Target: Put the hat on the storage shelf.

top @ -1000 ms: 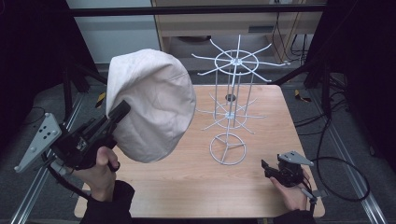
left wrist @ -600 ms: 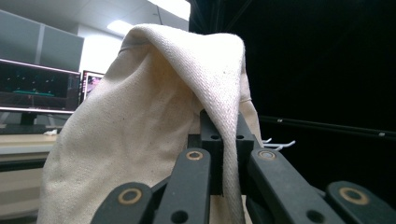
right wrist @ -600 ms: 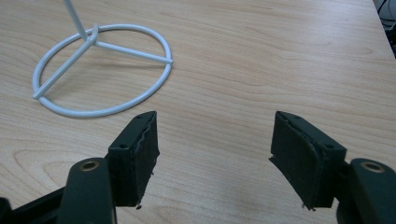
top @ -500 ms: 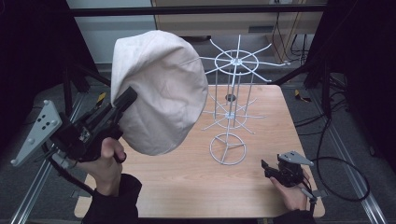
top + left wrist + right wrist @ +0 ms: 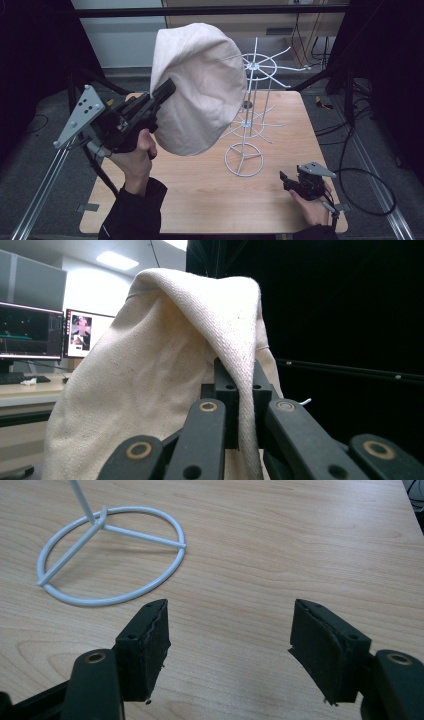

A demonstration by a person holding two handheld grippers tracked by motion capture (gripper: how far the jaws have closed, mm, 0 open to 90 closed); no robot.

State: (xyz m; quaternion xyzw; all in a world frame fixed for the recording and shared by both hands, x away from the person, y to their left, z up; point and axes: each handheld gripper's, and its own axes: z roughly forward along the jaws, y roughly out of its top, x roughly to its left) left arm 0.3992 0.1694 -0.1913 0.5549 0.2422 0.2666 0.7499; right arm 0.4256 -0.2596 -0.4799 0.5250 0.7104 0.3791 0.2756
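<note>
A cream cloth cap [image 5: 200, 85] hangs high over the table's left half, and my left gripper [image 5: 167, 90] is shut on its edge. In the left gripper view the cap's fabric [image 5: 150, 385] drapes over the jaws, a fold pinched between them. Just right of the cap stands a white wire rack [image 5: 250, 100] with spoked arms and a ring base [image 5: 244, 159]. My right gripper [image 5: 287, 179] rests low near the table's front right, open with nothing between its fingers. Its view looks past the jaws at the ring base [image 5: 110, 555] on the wood.
The wooden table [image 5: 200, 200] has bare room in front of the rack. Dark frame posts stand at both sides, and a black cable [image 5: 365, 185] loops off the right edge. Monitors [image 5: 45, 330] glow behind the cap in the left gripper view.
My left gripper has carried the cap up and to the right, closer to the rack's top. The right gripper has stayed put.
</note>
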